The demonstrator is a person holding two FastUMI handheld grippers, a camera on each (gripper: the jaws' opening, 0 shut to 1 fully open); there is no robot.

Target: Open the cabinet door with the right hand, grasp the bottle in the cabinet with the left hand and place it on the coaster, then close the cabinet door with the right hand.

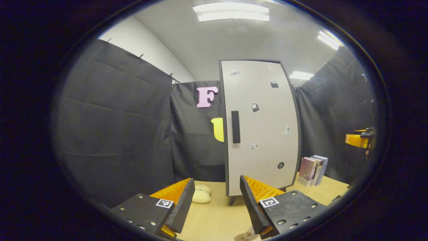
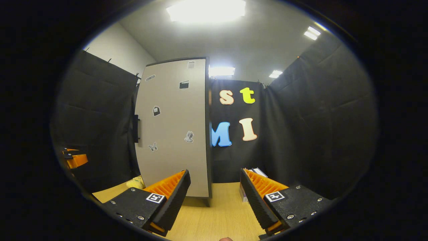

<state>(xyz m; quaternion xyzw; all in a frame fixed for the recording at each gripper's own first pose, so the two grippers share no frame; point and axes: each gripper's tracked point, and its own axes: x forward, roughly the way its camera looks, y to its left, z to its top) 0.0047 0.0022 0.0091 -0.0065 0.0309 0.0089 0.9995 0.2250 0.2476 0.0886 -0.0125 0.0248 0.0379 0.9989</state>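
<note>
At centre of the left gripper view, cabinet door (image 1: 262,127) shut, pale panel with small stickers, dark vertical handle (image 1: 235,127) on its left edge. In the right gripper view, same door (image 2: 174,127) left of centre, handle (image 2: 135,128) edge-on at its far left side. Bottle presumably behind the door; cannot tell where inside. Possibly the coaster (image 1: 245,236) at the bottom edge of the left gripper view, pale and round, mostly cut off. Left gripper (image 1: 215,201) at lower centre, fingers spread wide, nothing between them. Right gripper (image 2: 214,197) likewise wide apart and empty, aimed at the door's right edge rather than the handle. Step in hand, by judgement: opening not yet begun. Best swung leftward to the handle, fingers straddling the bar squarely before closing, then pulled along the hinge arc. Left gripper best kept clear of the swing. Books (image 1: 313,170) lower right, pale soft object (image 1: 201,194) on the wooden table (image 1: 214,217).
</note>
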